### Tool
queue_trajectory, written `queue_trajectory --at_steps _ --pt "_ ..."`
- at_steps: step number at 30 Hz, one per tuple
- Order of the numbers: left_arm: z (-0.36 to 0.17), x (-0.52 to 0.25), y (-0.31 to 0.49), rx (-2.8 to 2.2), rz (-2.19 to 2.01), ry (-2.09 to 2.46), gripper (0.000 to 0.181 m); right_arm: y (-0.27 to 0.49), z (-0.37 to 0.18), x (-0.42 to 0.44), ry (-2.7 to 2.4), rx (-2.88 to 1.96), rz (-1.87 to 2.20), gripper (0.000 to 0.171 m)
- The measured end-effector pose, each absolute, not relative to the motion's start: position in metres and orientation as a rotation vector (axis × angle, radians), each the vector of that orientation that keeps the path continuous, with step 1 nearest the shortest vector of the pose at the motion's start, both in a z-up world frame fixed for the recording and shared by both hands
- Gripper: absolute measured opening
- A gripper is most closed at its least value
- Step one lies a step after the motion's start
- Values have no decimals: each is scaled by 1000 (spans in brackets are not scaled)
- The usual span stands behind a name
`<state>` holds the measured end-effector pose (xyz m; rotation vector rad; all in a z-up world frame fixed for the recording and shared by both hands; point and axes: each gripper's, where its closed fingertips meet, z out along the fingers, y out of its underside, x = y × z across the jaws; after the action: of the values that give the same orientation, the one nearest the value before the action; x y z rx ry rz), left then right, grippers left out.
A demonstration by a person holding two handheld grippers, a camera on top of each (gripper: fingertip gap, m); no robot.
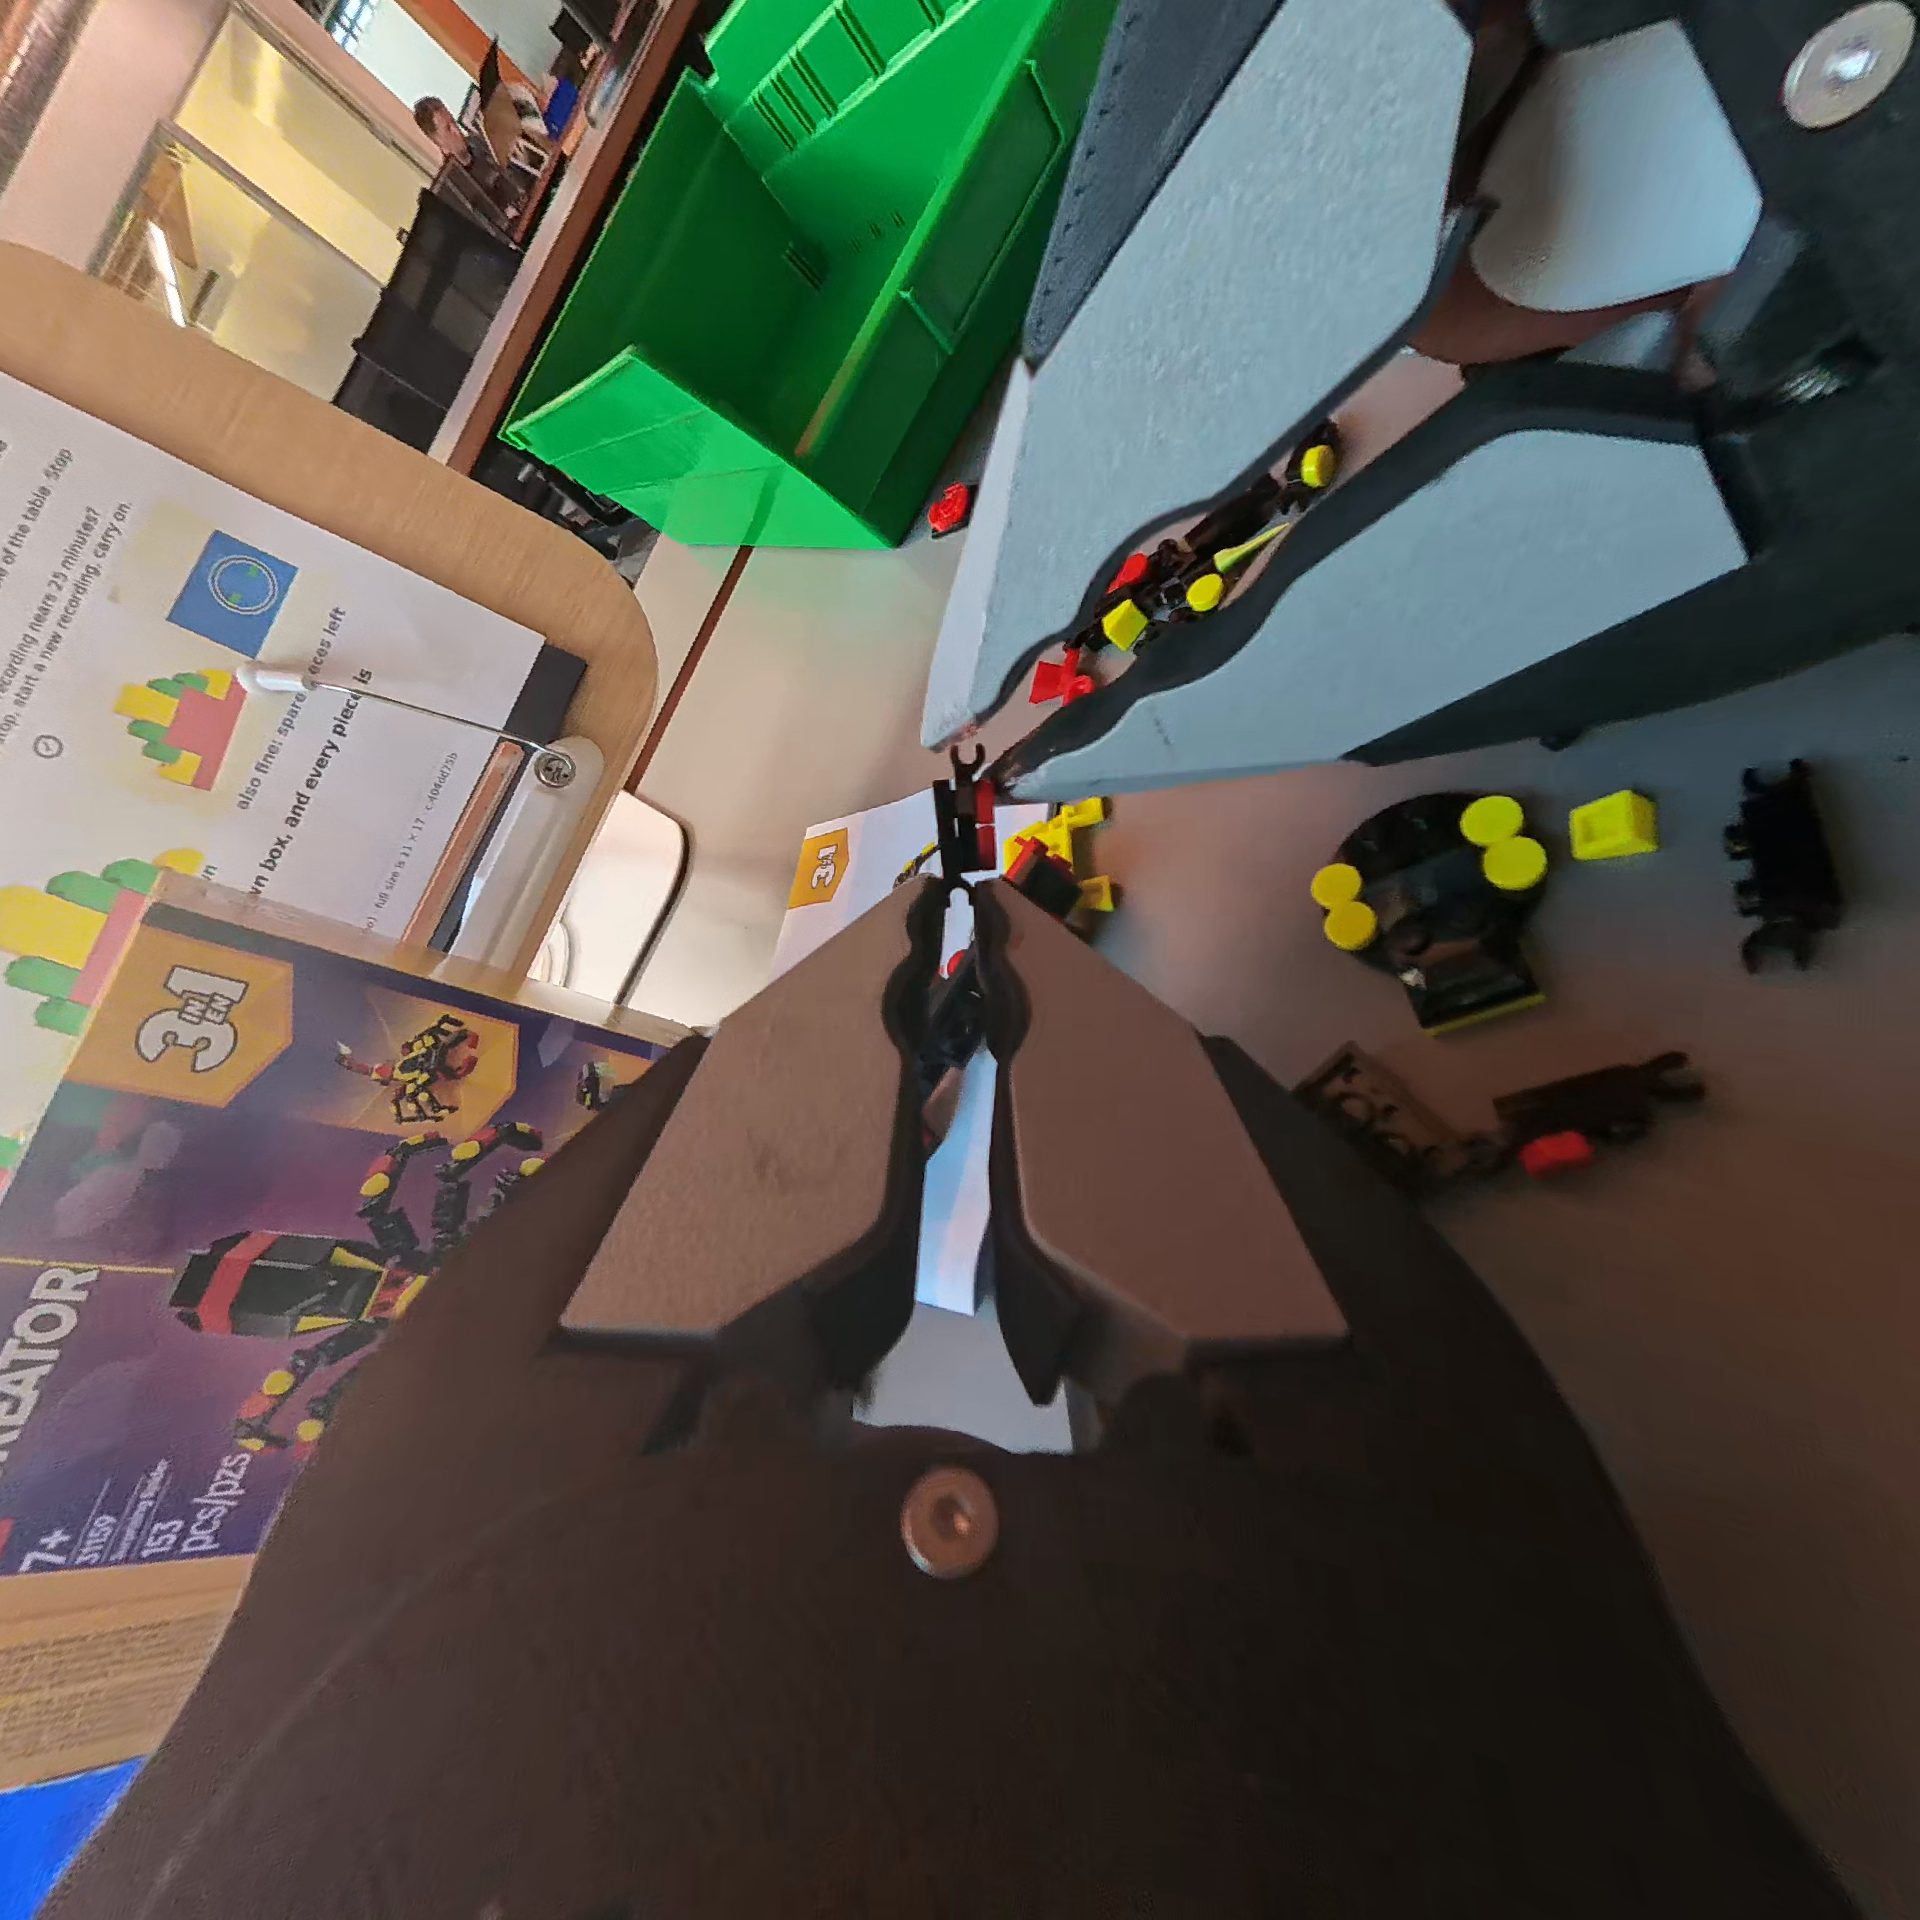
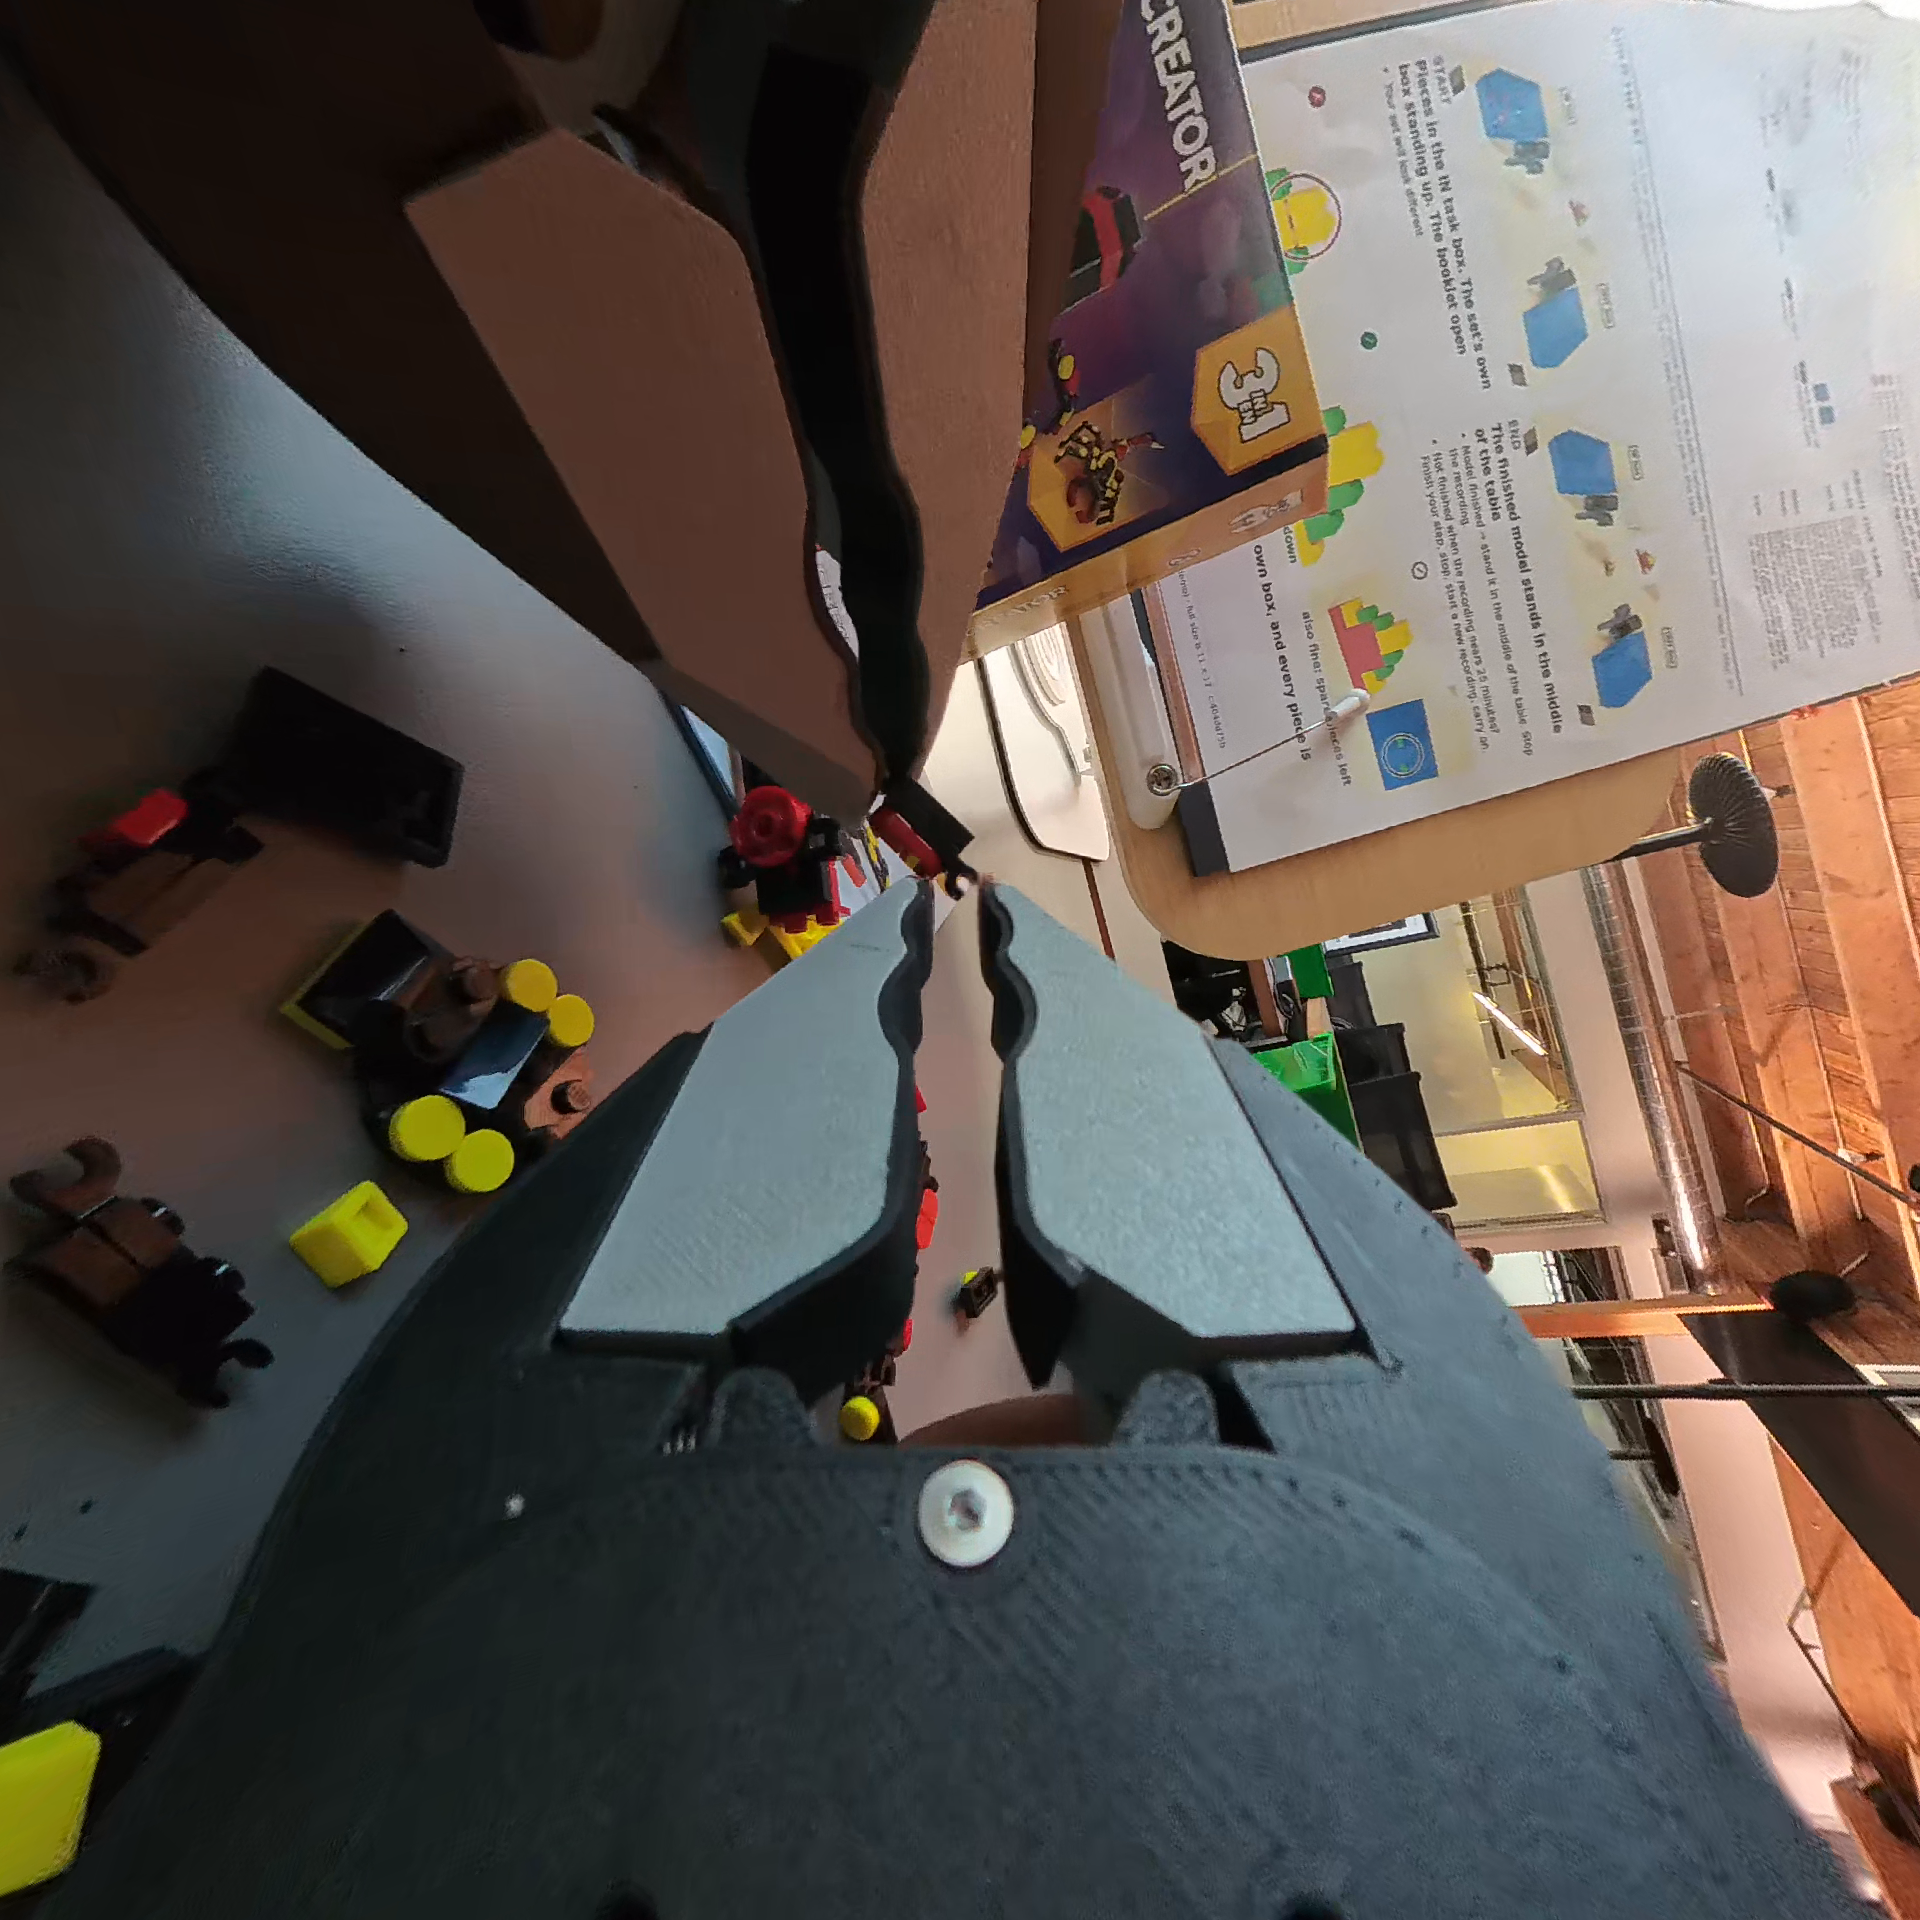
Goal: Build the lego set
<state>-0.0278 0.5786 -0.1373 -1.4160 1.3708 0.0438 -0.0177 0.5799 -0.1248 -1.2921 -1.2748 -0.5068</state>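
- The left gripper (image 1: 958, 896) was closed to a narrow slit on a small black-and-red lego assembly (image 1: 961, 821), a jointed limb-like strip ending in a clip, held above the table (image 1: 1558, 1351).
- The right gripper (image 2: 954, 896) stood narrowly parted with its tips just beside the free clip end of that strip; whether it already pinched the clip could not be told, since the contact was tiny and partly hidden.
- The strip looked very light and stiff in each brick, but its clip joints would likely hinge or pop apart under side load. It seemed best held on the brick bodies near the joint, squarely, since the smooth plastic could slip or twist between the pads.
- On the table lay a dark sub-build carrying four yellow round studs (image 1: 1496, 836) in two pairs.
- One loose yellow square brick (image 1: 1610, 826) sat just beside that sub-build.
- One black clip-legged piece (image 1: 1782, 862) lay apart from it, and another dark piece with a red tile (image 1: 1558, 1151) lay nearer the camera.
- A small red-topped build (image 2: 774, 831) on yellow pieces sat near the grippers' tips.
- One lego box (image 1: 260, 1195) stood behind, one printed instruction sheet (image 2: 1558, 416) on a wooden stand, and one green bin (image 1: 790, 312) beyond.
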Motion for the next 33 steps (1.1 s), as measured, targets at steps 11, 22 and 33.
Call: queue_trajectory --at_steps 11,22,33 --pt "-143 -28 576 -1395 72 1421 3 577 -132 -18 -1346 -1273 -531 5" --pt "-142 -23 571 -1458 -73 1372 3 579 -138 -13 -1373 -1327 -524 3" --pt "-131 -28 580 -1487 -109 1266 1 576 -130 -17 -1290 -1392 -425 2"
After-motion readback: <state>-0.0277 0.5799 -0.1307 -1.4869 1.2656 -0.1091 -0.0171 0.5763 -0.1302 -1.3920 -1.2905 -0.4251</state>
